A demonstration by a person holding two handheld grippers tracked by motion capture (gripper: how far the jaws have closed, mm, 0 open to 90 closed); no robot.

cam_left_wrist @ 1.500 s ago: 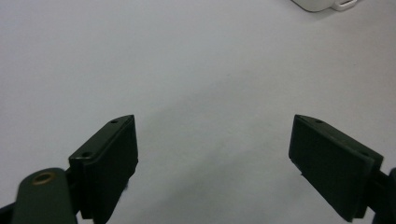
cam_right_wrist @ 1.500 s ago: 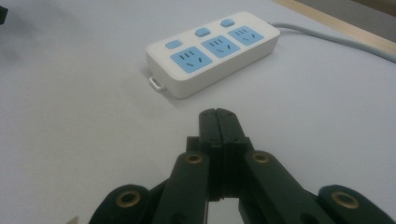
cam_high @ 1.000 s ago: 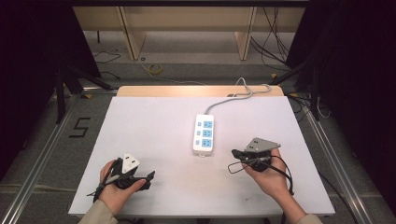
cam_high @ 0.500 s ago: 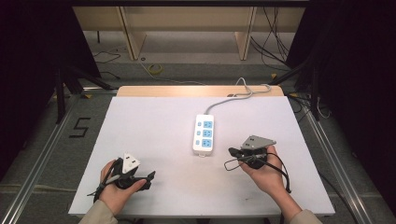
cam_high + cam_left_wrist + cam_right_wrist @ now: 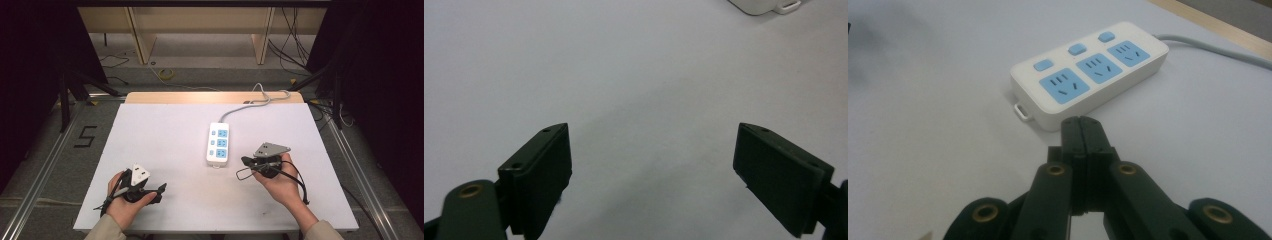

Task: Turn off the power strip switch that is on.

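Over the last second the right gripper (image 5: 248,162), jaws pressed together and empty, has crept closer to the power strip (image 5: 218,143) mid-bench (image 5: 165,135), likely to press a switch, while the left gripper (image 5: 159,190) waits spread open well away.

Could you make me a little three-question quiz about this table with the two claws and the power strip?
1. True or false: the right claw is shut with nothing between its jaws.
2. How many blue sockets does the power strip have?
3. Which claw has its jaws wide apart: A) left claw, B) right claw?

Key: 1 true; 2 three; 3 A.
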